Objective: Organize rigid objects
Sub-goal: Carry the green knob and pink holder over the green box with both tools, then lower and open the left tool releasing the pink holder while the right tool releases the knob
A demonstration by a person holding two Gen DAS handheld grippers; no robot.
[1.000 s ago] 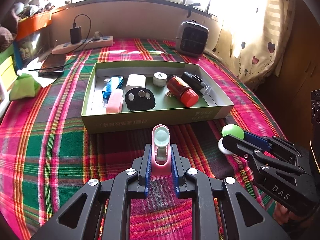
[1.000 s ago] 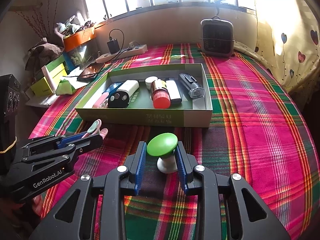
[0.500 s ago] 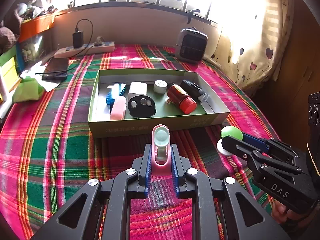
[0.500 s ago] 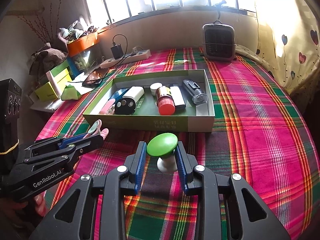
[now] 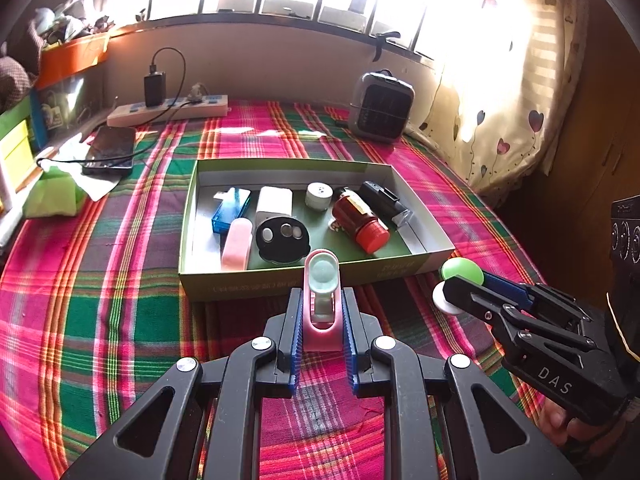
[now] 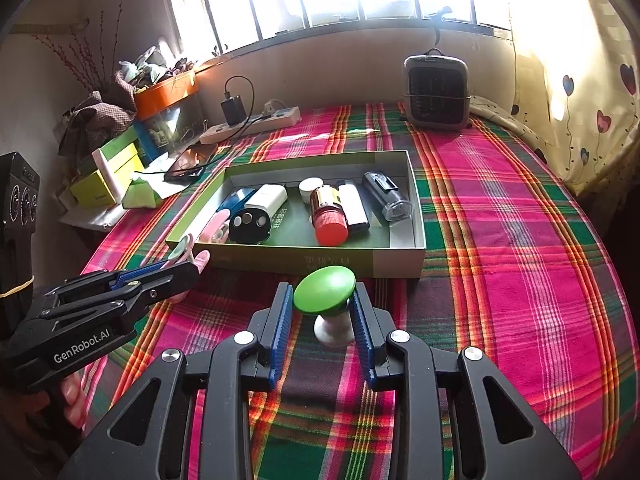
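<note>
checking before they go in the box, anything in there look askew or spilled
Nothing spilled or damaged. In the green box, the red-capped bottle lies on its side, angled across the row instead of lined up. The pink item and green-topped knob are gripped outside it.

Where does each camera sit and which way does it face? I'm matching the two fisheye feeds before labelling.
Left wrist: on the left tongs, facing the green tray and window; they grip a pink holder; the right tongs show at right.
Right wrist: on the right tongs, facing the same way, gripping a green-capped knob; the left tongs show at left.
Shared: tray, red-capped bottle, heater.
</note>
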